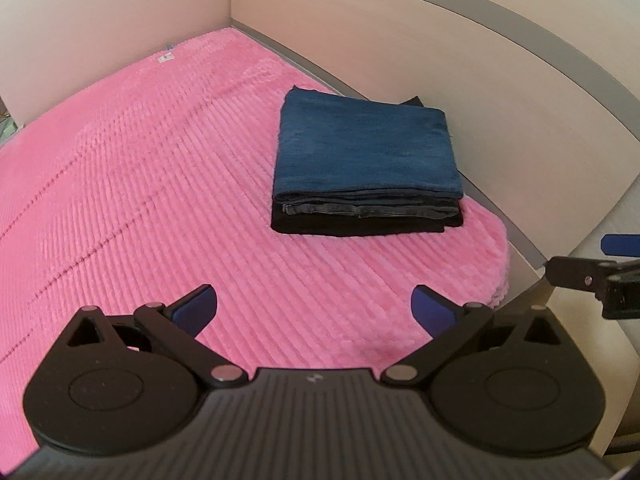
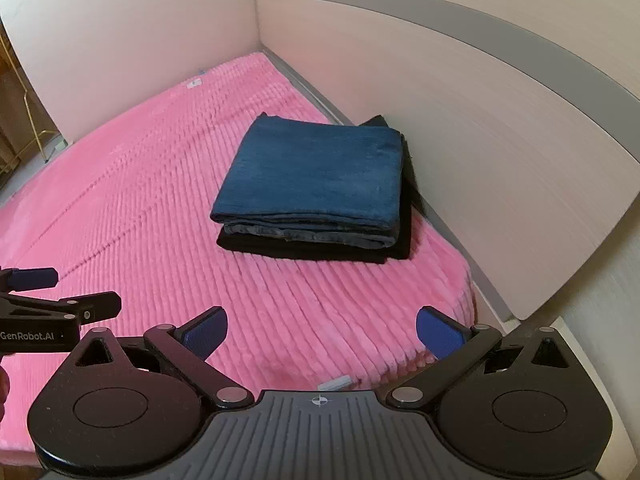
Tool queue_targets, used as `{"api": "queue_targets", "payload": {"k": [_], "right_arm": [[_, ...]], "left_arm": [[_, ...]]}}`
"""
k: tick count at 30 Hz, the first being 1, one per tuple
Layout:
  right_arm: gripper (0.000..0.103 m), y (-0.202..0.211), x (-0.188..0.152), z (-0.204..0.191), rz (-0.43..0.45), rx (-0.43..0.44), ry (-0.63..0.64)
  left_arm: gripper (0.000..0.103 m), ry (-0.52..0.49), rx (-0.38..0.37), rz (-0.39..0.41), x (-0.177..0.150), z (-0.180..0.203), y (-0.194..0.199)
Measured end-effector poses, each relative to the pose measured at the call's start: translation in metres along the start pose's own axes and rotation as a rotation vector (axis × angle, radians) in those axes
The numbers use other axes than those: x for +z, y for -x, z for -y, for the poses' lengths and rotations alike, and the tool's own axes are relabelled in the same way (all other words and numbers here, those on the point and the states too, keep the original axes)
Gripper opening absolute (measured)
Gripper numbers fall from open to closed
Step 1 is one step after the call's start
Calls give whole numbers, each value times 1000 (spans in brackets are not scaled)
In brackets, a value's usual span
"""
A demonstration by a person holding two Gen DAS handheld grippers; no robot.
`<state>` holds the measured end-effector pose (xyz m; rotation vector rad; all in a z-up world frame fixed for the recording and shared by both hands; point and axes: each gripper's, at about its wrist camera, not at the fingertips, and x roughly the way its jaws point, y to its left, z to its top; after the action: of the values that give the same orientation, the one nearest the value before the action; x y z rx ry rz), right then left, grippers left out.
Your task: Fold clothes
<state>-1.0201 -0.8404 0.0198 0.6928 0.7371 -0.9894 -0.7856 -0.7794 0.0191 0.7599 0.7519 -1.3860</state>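
Both grippers are released and hold nothing. Left gripper hangs over the near part of the pink ribbed blanket, jaws spread wide, blue pads facing inward. Right gripper hangs over the near right part of the same blanket, jaws equally spread.

View differences: the left wrist view shows the right gripper at its right edge, past the blanket's rounded corner. The right wrist view shows the left gripper at its left edge, marked "GenRobot.AI", plus a white tag at the blanket's near edge and a gold metal frame beyond the far left panel.

Edges and room: pale panels bound the bed at the far end and along the right side. The blanket is bare to the left of the stack and in front of it.

Task item: a stack of folded clothes lies on the blanket's right side, near the right panel. A blue denim piece lies on top, folded flat and square; grey denim layers show at its near edge; a black garment lies underneath, protruding at the near and far sides.
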Motion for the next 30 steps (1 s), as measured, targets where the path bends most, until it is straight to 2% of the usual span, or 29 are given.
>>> {"api": "queue_targets", "payload": {"k": [30], "right_arm": [[103,4,4,-12,6,7,31]], "left_arm": [[102,27,-3,-14,-2,2,-5]]}}
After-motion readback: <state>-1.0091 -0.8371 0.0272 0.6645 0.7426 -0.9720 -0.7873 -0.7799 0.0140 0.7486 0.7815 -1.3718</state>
